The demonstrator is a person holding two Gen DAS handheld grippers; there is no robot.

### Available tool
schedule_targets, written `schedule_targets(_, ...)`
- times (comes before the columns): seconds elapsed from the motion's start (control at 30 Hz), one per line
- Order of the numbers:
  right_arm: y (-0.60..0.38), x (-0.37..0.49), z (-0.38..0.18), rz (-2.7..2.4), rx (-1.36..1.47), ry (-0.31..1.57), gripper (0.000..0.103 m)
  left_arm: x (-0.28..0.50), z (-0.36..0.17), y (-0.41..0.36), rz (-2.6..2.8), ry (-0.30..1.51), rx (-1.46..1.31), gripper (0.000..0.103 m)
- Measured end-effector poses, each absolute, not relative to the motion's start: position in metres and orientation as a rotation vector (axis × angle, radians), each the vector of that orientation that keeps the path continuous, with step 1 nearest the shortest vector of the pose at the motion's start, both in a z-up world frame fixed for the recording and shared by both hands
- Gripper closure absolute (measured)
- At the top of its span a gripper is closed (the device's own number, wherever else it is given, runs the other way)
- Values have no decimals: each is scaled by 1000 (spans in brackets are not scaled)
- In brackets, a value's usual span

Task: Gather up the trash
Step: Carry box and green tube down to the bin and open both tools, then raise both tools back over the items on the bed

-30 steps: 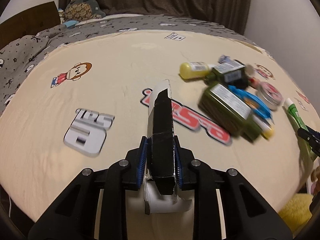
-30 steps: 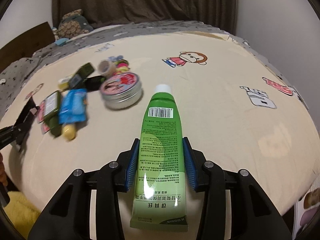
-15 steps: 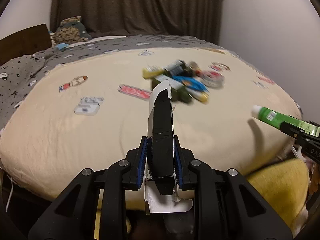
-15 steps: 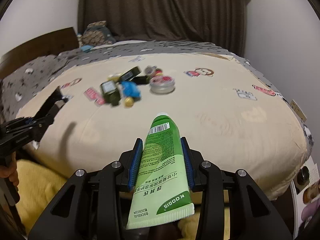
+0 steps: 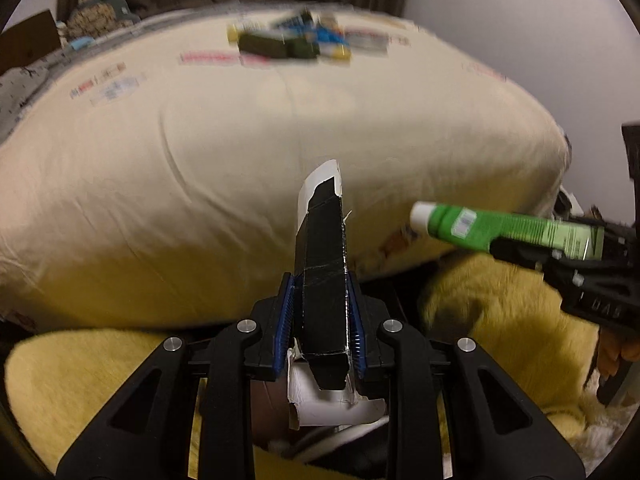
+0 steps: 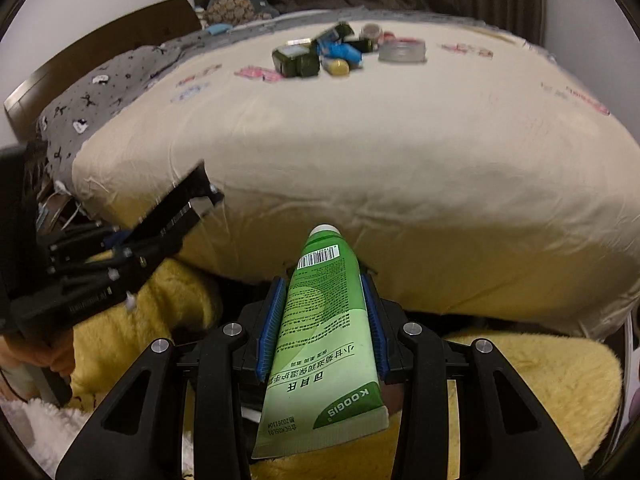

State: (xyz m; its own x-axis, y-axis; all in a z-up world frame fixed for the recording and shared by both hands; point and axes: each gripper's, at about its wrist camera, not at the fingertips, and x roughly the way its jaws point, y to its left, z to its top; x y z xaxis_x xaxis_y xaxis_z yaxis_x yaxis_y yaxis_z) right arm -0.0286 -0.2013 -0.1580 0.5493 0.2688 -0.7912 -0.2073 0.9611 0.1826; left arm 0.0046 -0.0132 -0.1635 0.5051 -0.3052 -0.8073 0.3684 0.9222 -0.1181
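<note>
Nearest the lens, the left claw (image 5: pixel 322 320) is clenched on a flattened black carton (image 5: pixel 322 276) with torn white card at its rear, and the right claw (image 6: pixel 322 320) is clenched on a green tube (image 6: pixel 320 344), white cap pointing forward. Both are held off the bed (image 6: pixel 400 168), below its near edge and above yellow fleece (image 6: pixel 540 372); no bin shows in either view.

Judged from this, the step is carrying both pieces to wherever trash goes. Done well, the claws stay clamped until each item is over the container, then release one at a time (the tube is gripped mid-body, so squeezing harder risks bursting it).

Farther off, toward the bed's far edge, remaining clutter (image 6: pixel 320 54) sits bunched: dark green bottles, a blue packet, a round tin (image 6: pixel 401 51).
</note>
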Motion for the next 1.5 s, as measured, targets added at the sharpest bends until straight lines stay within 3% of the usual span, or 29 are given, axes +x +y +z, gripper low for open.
schedule_targets(0.6, -185, -4, -254, 305, 107, 1257, 64, 24, -274, -33, -479, 1303, 111, 76)
schedule_targets(0.7, -185, -3, -258, 299, 116, 1268, 62, 27, -275, -31, -473, 1308, 106, 73)
schedule_targets(0.77, -186, 0, -256, 295, 124, 1262, 57, 29, -276, -28, -460, 1311, 110, 62)
schedule_targets(0.83, -185, 6, -252, 285, 125, 1249, 39, 38, -274, -30, -450, 1309, 113, 51)
schedule_targets(0.87, -186, 8, -250, 281, 124, 1241, 38, 38, -275, -26, -443, 1303, 117, 50)
schedule_targets(1.17, -202, 10, -209, 225, 110, 1137, 33, 43, -248, -11, -362, 1204, 147, 36)
schedule_targets(1.5, -221, 27, -135, 149, 52, 892, 32, 47, -170, -9, -329, 988, 150, 23)
